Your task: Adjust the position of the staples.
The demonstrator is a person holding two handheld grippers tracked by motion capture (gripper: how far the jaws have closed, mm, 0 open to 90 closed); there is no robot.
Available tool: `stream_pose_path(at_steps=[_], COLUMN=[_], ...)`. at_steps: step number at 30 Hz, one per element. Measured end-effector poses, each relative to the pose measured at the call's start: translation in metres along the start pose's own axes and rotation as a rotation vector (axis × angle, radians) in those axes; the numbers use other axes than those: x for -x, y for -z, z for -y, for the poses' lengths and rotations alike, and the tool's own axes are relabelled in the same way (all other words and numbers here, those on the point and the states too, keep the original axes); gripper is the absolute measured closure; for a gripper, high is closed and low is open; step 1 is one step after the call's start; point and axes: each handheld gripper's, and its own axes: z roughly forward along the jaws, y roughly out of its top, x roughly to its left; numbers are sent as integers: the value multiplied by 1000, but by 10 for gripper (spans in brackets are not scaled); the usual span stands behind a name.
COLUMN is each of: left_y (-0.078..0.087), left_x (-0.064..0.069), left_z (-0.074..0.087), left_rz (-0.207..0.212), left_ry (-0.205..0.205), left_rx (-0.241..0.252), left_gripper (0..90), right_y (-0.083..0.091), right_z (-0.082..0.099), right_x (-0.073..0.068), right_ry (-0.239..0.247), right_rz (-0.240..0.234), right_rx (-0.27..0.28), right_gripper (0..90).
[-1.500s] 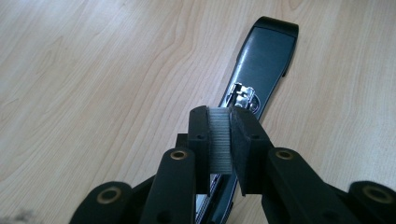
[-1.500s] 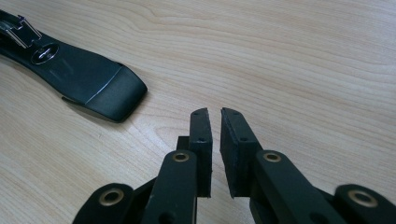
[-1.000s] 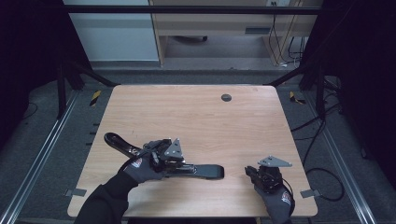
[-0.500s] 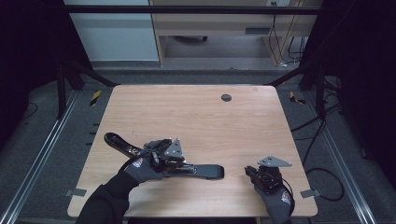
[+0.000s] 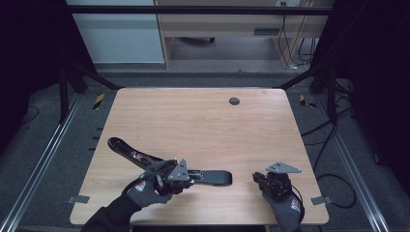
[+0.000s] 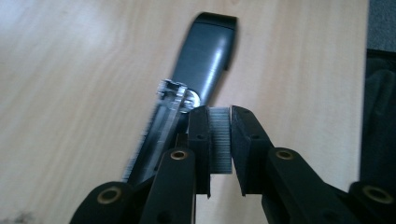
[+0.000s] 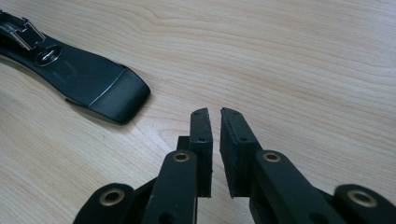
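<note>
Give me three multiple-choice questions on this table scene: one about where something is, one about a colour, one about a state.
1. Where on the table is the small dark round disc?
A. Near the far edge, right of the middle
B. At the near left corner
C. Between the right gripper's jaws

2. What colour is the long tool lying near the front?
A. Red
B. Black, with a metal strip
C. White

3. How do the right gripper's jaws stand?
A. Clamped on the long tool
B. Spread wide around a cup
C. A narrow gap, nothing between them

Answers:
1. A, since the high view shows the disc by the far edge, right of centre.
2. B, since the right gripper view shows its black end and its metal part.
3. C, since bare wood shows through the narrow gap.
</note>
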Motion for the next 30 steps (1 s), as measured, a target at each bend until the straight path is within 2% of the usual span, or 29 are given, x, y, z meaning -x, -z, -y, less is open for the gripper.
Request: stream_pose_path(at_steps=[1,2,6,7,15,25,30], left_y=[-4,-5,-12,-17,-33,-42,-40], left_x=[10,14,24,27,32,36,36], left_z=[3,4,8,11,23,21,21], left_rz=[13,18,34,40,63,55,34], left_ry=[4,6,13,26,49,35,46], left_rx=[3,-1,-15,-33,-92,-120,-104], left_gripper=[779,779,779,779,779,772,670], right_y=[0,-1,-1,-1,-1,-1,-1], right_z=[0,0,0,0,1,1,0], right_x=[-1,-1,-2,-2,-2,-2,-2], right_ry=[3,6,9,5,5,6,4], right_rz=[-2,-4,-5,-5,-4,-4,-8], right_rx=[-3,-4,-5,-4,-9,-7,-4], right_gripper=[835,835,835,835,835,831,829])
